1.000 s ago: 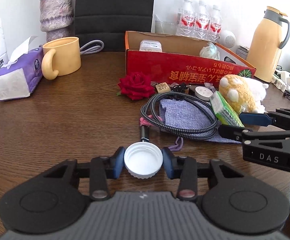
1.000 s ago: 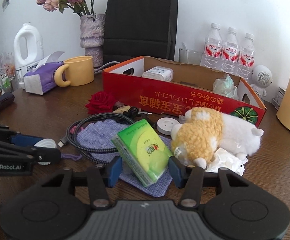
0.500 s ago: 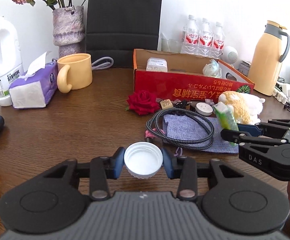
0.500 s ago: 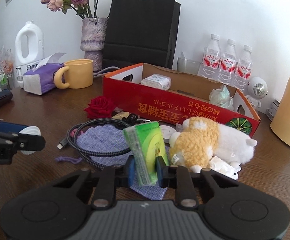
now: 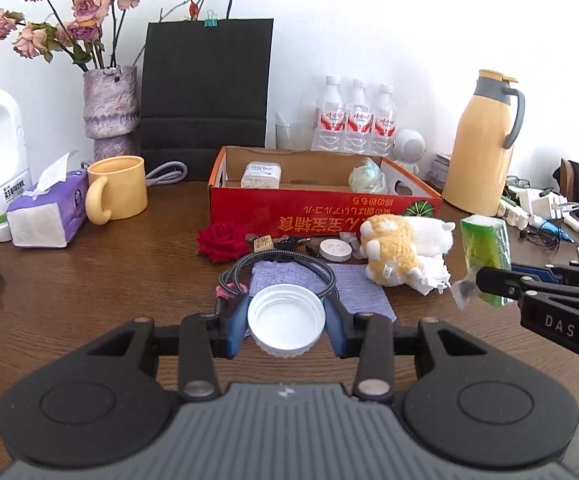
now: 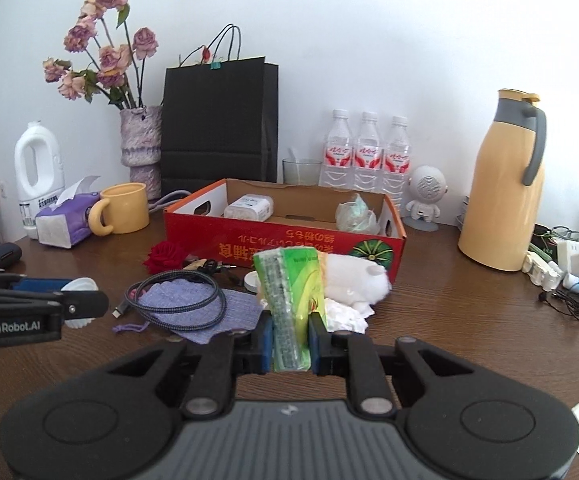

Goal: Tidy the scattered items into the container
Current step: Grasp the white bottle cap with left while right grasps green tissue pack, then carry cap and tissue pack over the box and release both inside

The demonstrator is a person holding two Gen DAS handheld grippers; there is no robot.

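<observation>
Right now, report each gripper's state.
Left gripper: closed on the white bottle cap.
Right gripper: closed on the green tissue pack, held above the table.

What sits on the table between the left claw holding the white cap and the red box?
In the left wrist view, beyond the left claw and white cap: purple pouch, coiled cable, red rose, white disc, then the red box.
</observation>
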